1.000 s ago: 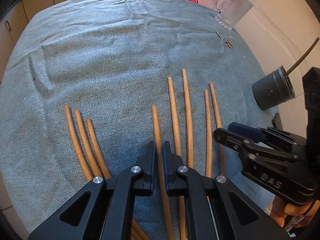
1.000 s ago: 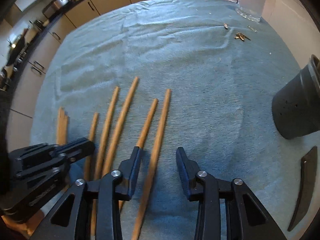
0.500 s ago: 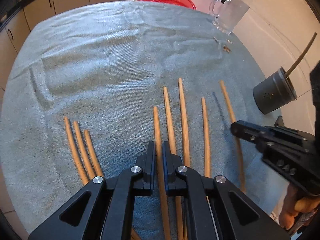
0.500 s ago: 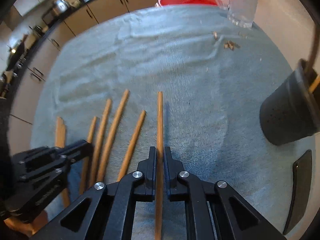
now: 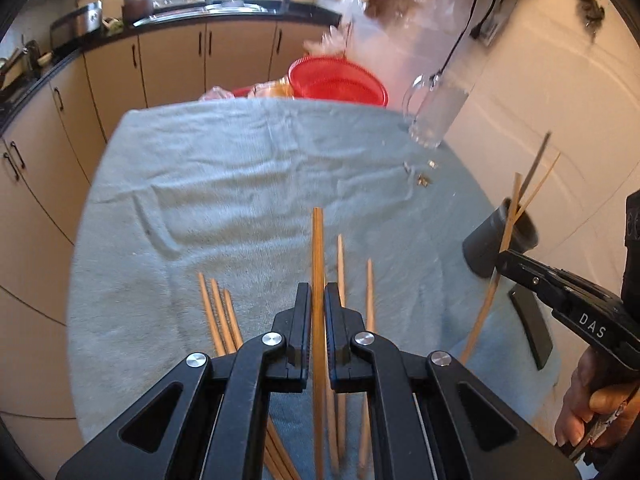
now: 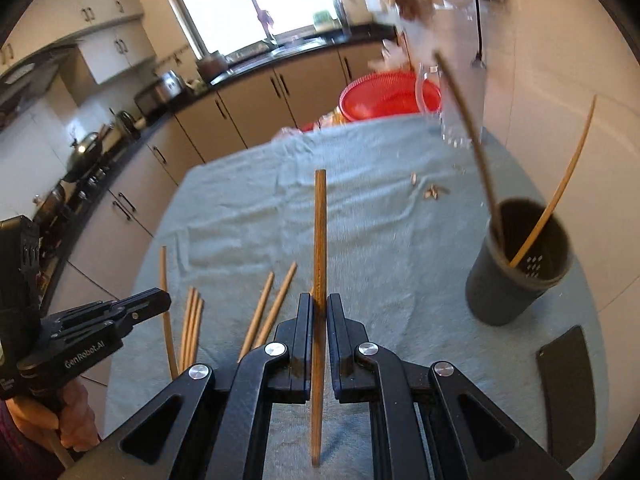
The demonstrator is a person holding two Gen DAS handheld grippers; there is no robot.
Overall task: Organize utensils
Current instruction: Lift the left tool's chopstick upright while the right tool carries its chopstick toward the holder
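Right gripper clamped on a wooden chopstick, long axis pointing away; dark holder ahead-right, nearer this hand; left gripper likewise pinching a chopstick; others loose on towel.

Beige cabinets under black countertop, bright window behind.

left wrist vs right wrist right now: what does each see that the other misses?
Only the left wrist view: the right gripper from the side, its chopstick crossing in front of the dark holder.

Only the right wrist view: down into the holder, where a pale stick and a dark stick lean, and the left gripper from the side.

Both: jaws shut on one chopstick each, loose chopsticks on the grey cloth, the red basket, the flat black object.
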